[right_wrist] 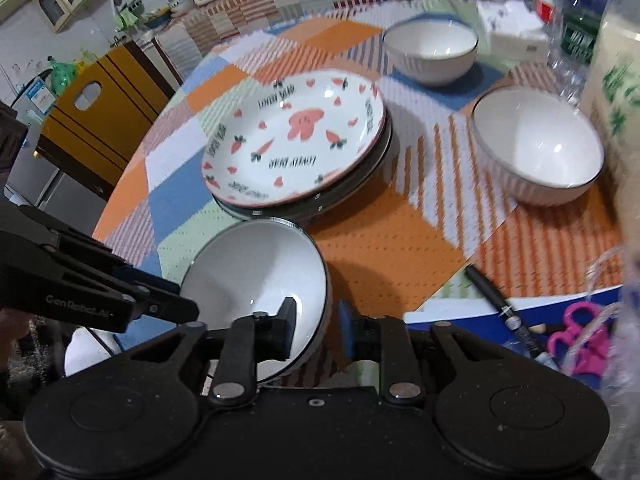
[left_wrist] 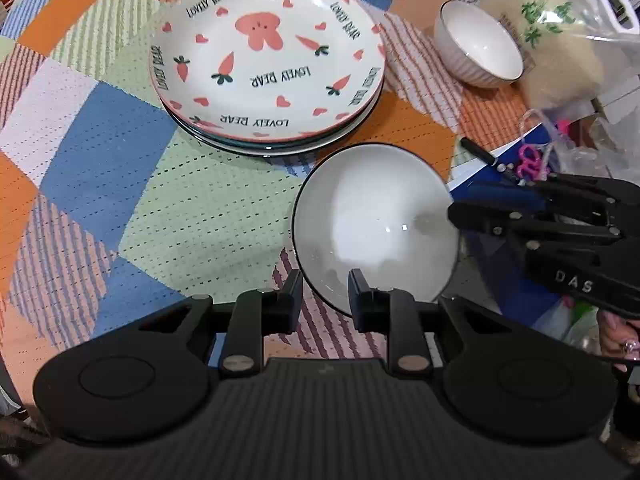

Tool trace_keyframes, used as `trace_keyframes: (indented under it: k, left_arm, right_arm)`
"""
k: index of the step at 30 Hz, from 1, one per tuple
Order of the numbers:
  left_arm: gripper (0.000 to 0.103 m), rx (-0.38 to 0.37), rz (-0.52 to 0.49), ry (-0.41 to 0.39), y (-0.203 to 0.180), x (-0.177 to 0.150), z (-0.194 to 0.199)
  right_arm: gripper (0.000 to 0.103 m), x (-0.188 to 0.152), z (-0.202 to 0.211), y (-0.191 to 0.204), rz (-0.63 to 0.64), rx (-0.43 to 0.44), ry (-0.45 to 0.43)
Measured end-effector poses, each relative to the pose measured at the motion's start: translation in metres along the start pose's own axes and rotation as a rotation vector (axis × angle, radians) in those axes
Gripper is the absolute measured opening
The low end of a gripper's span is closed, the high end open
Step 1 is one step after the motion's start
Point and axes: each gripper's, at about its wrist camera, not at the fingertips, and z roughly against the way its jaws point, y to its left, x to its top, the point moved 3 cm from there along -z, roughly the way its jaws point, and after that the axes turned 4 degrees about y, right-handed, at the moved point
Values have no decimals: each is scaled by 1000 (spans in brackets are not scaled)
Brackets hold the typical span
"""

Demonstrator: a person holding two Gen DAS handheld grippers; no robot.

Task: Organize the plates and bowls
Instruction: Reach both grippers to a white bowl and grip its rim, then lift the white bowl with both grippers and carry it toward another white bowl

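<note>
- The black-rimmed white bowl (left_wrist: 372,216) is at the near edge of the patchwork tablecloth (left_wrist: 100,160), just in front of the plate stack (left_wrist: 268,48). It looks tilted and lifted; I cannot tell whether it touches the cloth.
- The left gripper (left_wrist: 326,292) is narrowly closed on the bowl's near rim, 1 finger inside and 1 outside. It seems to be carrying the bowl.
- The right gripper (right_wrist: 318,322) straddles the opposite rim. Its inner finger is in the bowl, while its blue outer pad (right_wrist: 346,330) stands just clear of the wall, so it is slack and not pinching.
- The bowl is round, with no long axis; the 2 grippers face each other across it.
- The nearest ribbed bowl (right_wrist: 538,144) lies ahead and to the right, closer to the right hand; the farther ribbed bowl (right_wrist: 430,50) sits beyond the plates.
- Count: 3 bowls, 1 of them held. There is 1 stack of at least 3 plates with the "Lovely Bear" plate on top.
</note>
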Motion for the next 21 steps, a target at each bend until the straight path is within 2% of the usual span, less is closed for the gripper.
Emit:
trace_keyframes:
  k: [7,9,14,16,17,18,21]
  left_arm:
    - [25,19,-27,-30,-12,1,29]
    - [25,23,-37,-39,-18,5,36]
    - [41,30,-71,-85,-34,19,51]
    - [41,30,-83,-103,-40,25,54]
    - [42,27,-87,-110,-43,29,54]
    - [43,23,-93,-119,-46,33,53]
    - [46,7,-102,-148,-56,48,52]
  right_arm:
    - [39,2,41,-3,42,-52,-75]
    - [46,2,53,-3,64,-69,-103]
    - [55,0,80,-9,112,-97,-192]
    - [58,0,87,-14,136,-109,-230]
    - [67,0,90,-17,149,-118,-249]
    - [70,0,92,-19,160,-125,-267]
    - [73,1,93,-29,185,-152,-306]
